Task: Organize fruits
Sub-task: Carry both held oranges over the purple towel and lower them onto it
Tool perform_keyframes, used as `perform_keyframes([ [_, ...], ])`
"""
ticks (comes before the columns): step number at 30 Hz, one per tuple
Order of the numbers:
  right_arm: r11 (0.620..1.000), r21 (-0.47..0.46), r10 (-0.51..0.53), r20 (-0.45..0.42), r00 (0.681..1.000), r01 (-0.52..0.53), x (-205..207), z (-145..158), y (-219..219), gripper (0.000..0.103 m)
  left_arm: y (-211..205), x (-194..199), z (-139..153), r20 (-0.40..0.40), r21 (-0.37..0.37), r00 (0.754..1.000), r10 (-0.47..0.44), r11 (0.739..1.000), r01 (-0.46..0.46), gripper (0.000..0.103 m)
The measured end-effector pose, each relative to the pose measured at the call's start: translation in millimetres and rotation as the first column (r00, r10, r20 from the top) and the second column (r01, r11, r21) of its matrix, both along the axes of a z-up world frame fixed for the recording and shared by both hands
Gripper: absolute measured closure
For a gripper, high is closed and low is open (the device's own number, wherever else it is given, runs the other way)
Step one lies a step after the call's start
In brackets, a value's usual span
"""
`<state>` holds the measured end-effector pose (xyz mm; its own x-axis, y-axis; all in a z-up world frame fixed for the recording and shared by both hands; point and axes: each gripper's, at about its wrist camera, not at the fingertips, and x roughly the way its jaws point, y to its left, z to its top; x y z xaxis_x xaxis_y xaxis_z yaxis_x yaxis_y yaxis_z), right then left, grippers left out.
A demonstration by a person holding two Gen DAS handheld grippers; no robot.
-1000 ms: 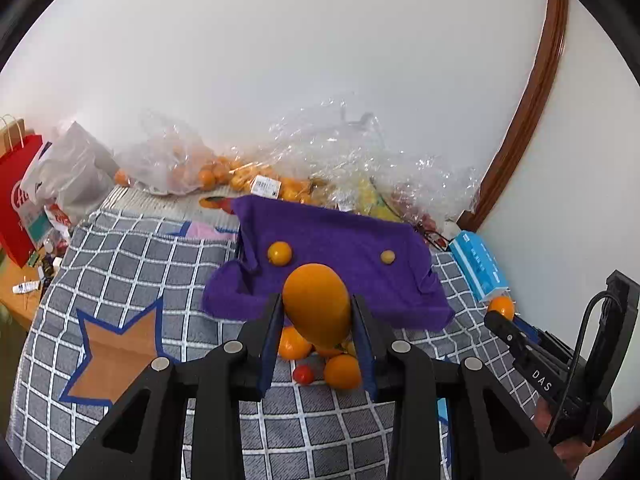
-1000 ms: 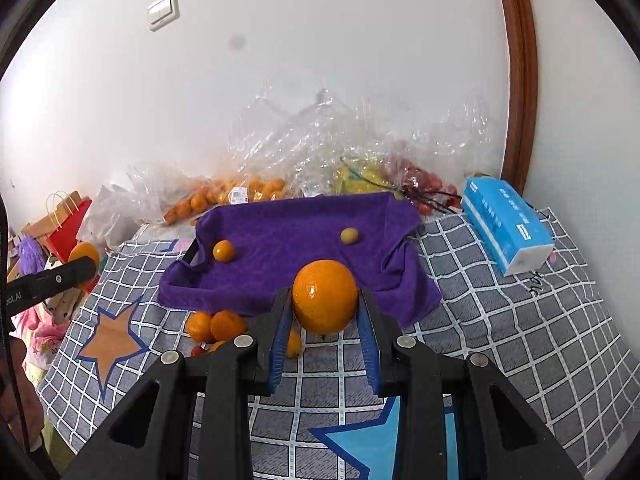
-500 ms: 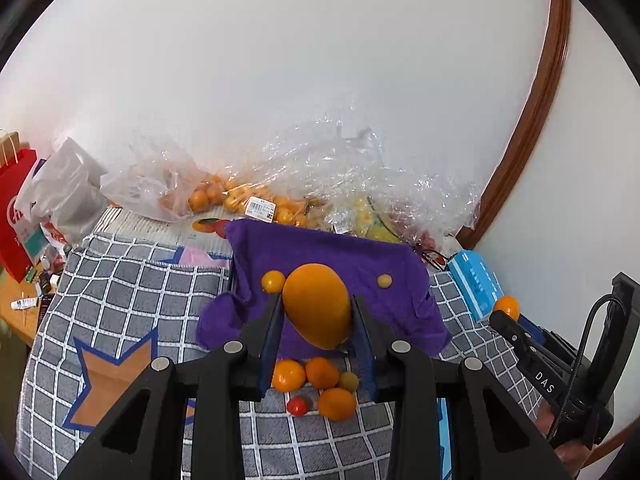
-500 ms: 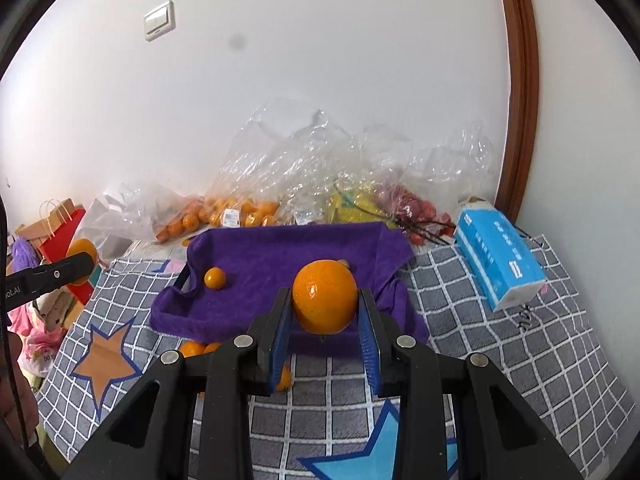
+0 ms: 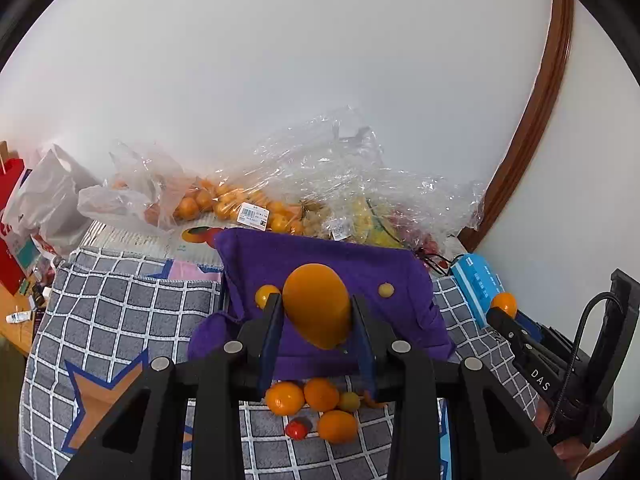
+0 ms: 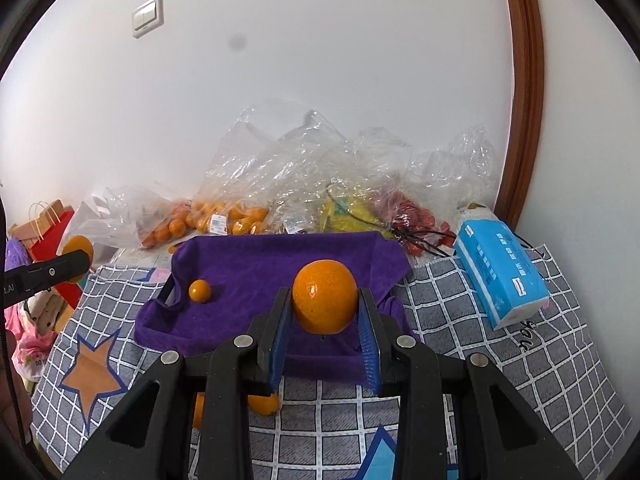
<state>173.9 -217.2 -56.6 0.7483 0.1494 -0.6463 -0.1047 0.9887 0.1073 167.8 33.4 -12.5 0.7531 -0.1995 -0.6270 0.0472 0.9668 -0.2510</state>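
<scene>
My left gripper (image 5: pixel 316 314) is shut on a large oval orange fruit (image 5: pixel 317 310) and holds it above the near edge of the purple cloth (image 5: pixel 320 256). My right gripper (image 6: pixel 324 308) is shut on a round orange (image 6: pixel 325 296), also held above the purple cloth (image 6: pixel 260 264). Two small fruits lie on the cloth: an orange one (image 5: pixel 265 294) and a yellow one (image 5: pixel 386 289). Several loose oranges (image 5: pixel 285 398) and a red tomato (image 5: pixel 296 429) lie on the checked mat in front of the cloth.
Clear plastic bags of oranges (image 5: pixel 224 200) and other fruit (image 6: pixel 344 208) pile against the wall behind the cloth. A blue tissue pack (image 6: pixel 500 272) lies at the right. A red paper bag (image 6: pixel 52 236) stands at the left. The grey checked mat (image 6: pixel 460 360) covers the table.
Both grippers have risen and drawn back with their fruit. The cloth and loose fruit now appear lower and farther away. Both stay shut.
</scene>
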Motion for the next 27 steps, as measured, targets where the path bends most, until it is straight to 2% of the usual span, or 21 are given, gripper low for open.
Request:
perform_keyframes([
  [13,1.0,-0.012,-0.004,-0.015,1.0,0.003,31,-14,0,0.071,0,34,-15,-0.039,0.004,0.999,-0.012,1.0,0.012,0.071],
  [27,1.0,-0.025,-0.006,-0.073,0.997,0.005,69,-47,2,0.071,20,67,-51,-0.132,-0.039,0.991,0.005,0.999,-0.01,0.071],
])
